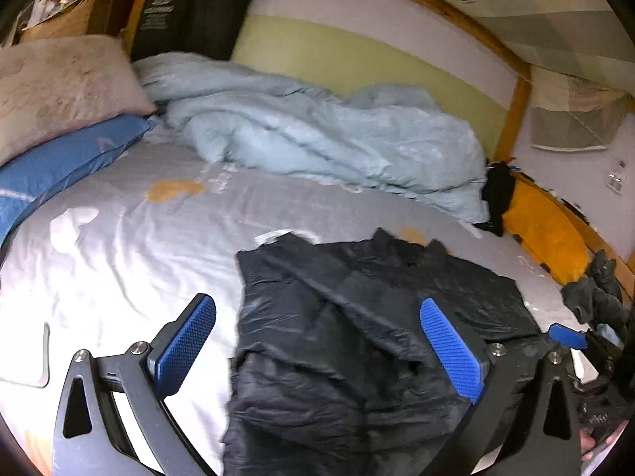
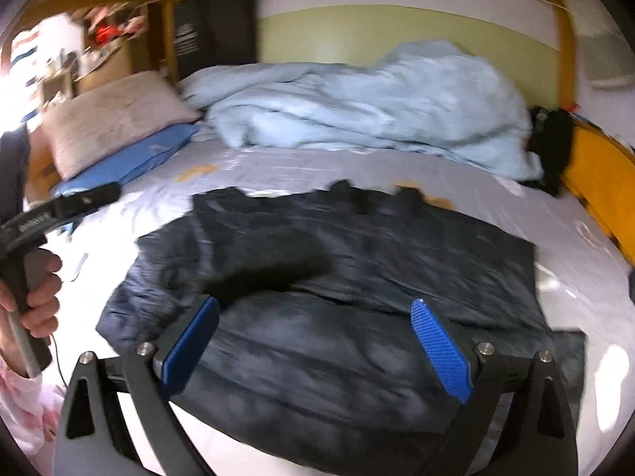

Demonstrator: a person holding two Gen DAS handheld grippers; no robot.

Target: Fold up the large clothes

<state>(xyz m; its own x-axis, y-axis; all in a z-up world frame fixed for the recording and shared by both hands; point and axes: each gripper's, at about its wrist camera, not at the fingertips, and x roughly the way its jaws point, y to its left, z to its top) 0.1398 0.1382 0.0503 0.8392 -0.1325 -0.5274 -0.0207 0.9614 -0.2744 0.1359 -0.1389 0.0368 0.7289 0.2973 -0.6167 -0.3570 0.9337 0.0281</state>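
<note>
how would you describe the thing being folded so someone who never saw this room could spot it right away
Start at the bed with the pale grey sheet; a rumpled light blue duvet is heaped along its far side by the wall. Nearer the camera, spread flat on the sheet, lies the dark jacket. It is the only large black, slightly shiny garment there, unlike the pale bedding and the blue pillow.

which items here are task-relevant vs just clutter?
Job:
dark jacket, spread on the bed sheet
left gripper, open
right gripper, open

Lying about:
light blue duvet
beige pillow
blue pillow
black garment at the bed's far corner
</note>
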